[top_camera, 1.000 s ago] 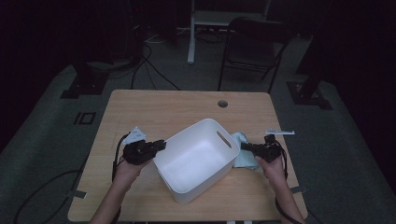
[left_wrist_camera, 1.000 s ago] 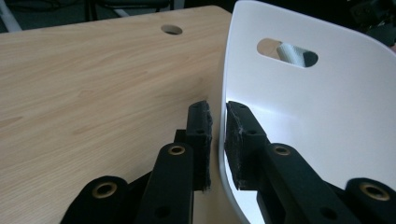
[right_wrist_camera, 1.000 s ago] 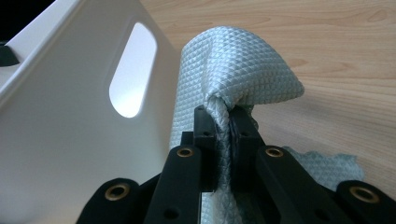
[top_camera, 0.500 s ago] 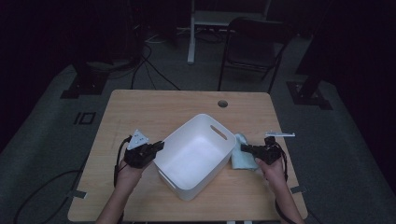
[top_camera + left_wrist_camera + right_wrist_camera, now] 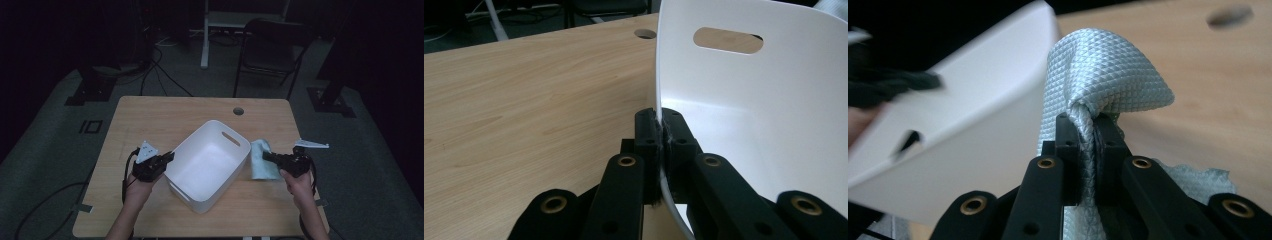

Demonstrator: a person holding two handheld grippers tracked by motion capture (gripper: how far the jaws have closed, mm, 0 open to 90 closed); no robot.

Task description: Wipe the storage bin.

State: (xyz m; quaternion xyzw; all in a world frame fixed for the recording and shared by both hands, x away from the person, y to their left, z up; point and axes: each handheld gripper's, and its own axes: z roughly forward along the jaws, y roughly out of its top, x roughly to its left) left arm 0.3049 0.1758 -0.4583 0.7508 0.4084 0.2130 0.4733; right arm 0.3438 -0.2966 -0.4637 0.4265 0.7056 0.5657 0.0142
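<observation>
The left claw (image 5: pixel 167 158) is pressed together on the rim of a white tub (image 5: pixel 210 165). In the left gripper view its two black jaws meet on the thin wall, one outside and one inside, so the tub (image 5: pixel 764 115) spreads away to the right of this claw (image 5: pixel 663 135) with the handle slot high on the far wall. In the high view the tub sits skewed on the wooden bench (image 5: pixel 150 120), its near left edge in the claw's pinch and its body between the two hands.

The right claw (image 5: pixel 266 156) is pinching a pale blue cloth (image 5: pixel 261 161). In the right gripper view the jaws are closed on a gathered fold of the quilted cloth (image 5: pixel 1103 75), which bulges up and over the tips of this claw (image 5: pixel 1087 135) and hangs below them, with a loose part lying on the bench (image 5: pixel 1208 75) to the right. The tub (image 5: pixel 973 115) stands just to the left of this claw, its wall close beside the cloth. In the high view the cloth lies between the right claw and the tub's right side.
</observation>
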